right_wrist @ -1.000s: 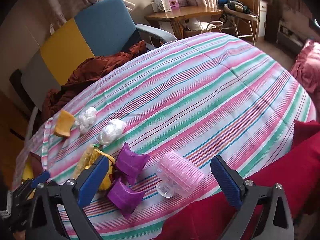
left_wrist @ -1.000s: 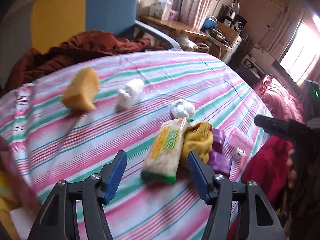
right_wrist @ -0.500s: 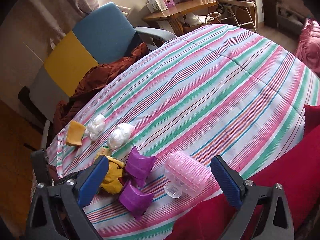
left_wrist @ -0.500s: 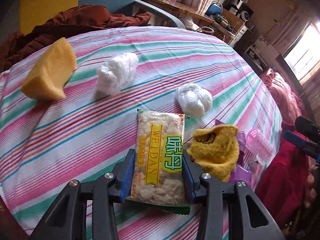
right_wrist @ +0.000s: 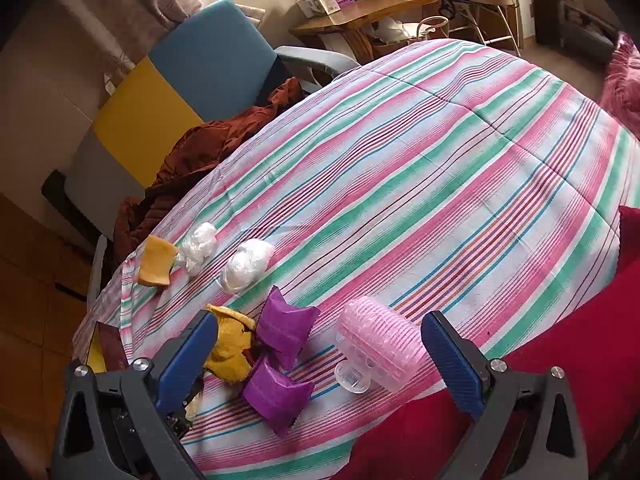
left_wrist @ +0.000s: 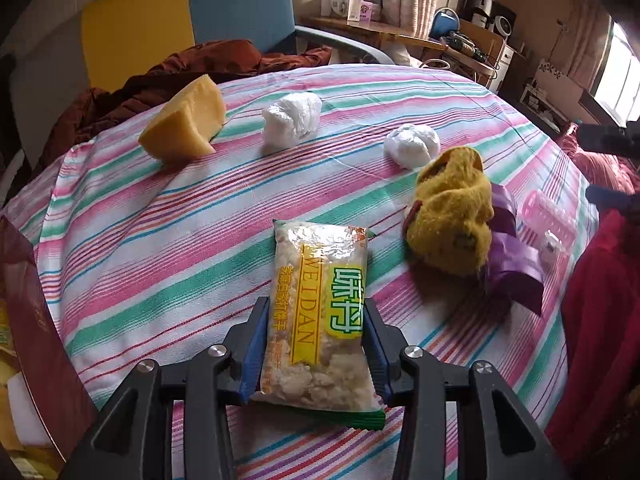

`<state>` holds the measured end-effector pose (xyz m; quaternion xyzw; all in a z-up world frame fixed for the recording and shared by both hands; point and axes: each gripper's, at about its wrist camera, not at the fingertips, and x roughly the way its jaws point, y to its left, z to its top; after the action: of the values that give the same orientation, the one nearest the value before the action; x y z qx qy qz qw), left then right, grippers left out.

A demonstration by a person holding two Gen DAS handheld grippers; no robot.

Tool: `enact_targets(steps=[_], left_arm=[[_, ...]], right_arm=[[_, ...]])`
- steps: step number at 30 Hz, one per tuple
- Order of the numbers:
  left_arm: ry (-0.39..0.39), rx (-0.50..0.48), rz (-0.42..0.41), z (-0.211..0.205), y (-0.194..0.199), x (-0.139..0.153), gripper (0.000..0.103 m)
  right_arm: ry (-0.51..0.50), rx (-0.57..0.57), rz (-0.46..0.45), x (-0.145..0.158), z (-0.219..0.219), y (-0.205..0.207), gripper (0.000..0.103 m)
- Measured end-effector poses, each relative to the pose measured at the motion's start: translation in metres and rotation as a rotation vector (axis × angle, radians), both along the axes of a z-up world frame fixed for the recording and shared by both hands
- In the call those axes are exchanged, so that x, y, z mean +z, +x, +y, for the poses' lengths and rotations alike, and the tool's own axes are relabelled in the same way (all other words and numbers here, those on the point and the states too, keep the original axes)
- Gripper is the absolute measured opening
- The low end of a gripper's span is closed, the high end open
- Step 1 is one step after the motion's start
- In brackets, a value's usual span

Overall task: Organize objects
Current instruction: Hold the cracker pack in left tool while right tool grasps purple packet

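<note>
**Left jaws clamped on snack packet; right jaws wide apart above hair roller**

Left gripper (left_wrist: 314,354): blue pads pressed against both long sides of the snack packet (left_wrist: 318,320), jaws clamped on its near half. Packet lies flat on the striped tablecloth (left_wrist: 168,240), long axis running straight away from the gripper; green sealed end nearest the camera, far end toward the middle of the table. Print reads "WEIDAN" along its length.

Right gripper (right_wrist: 320,360): jaws wide apart, holding nothing. Pink hair roller (right_wrist: 378,350) lies on the cloth between its pads, nearer the right one, touching neither.

Surroundings, left wrist view: yellow sock (left_wrist: 452,220), bunched, right of the packet and apart from it, resting against purple sachets (left_wrist: 516,268). Beyond the packet, two white plastic wads (left_wrist: 292,120) (left_wrist: 412,146) and a yellow sponge (left_wrist: 186,120), all well clear. Nothing lies between the packet and the left gripper.

Right wrist view: two purple sachets (right_wrist: 286,330) (right_wrist: 276,394) between sock (right_wrist: 232,348) and roller. Snack packet is hidden behind the right gripper's left finger. A blue and yellow chair (right_wrist: 200,64) with a rust-coloured garment (right_wrist: 208,148) stands past the table edge. Red fabric (right_wrist: 540,360) at the near edge; what it is cannot be made out.
</note>
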<state>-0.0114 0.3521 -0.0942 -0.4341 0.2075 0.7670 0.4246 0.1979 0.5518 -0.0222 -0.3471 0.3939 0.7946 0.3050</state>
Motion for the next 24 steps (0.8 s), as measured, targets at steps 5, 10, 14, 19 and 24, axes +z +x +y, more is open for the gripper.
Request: enact_targets(steps=[5,10,14,19,24], left_arm=[[0.029,-0.007,-0.023,-0.005,-0.005,0.0,0.044],[0.047,-0.005,0.005,-0.003,0.0,-0.002,0.045],[0.062,0.0,-0.011,-0.005,-0.002,-0.003,0.045],[0.077,0.01,-0.013,-0.006,-0.002,-0.003,0.046],[0.089,0.012,-0.026,-0.007,-0.004,-0.004,0.046]], right_arm=[[0.104,0.188,-0.187,0.004,-0.017,-0.034,0.091],[0.199,0.398,-0.377,-0.005,-0.029,-0.072,0.082],[0.249,0.535,-0.501,-0.016,-0.033,-0.101,0.08],[0.27,0.642,-0.598,-0.031,-0.035,-0.129,0.078],[0.211,0.705,-0.701,-0.06,-0.028,-0.14,0.065]])
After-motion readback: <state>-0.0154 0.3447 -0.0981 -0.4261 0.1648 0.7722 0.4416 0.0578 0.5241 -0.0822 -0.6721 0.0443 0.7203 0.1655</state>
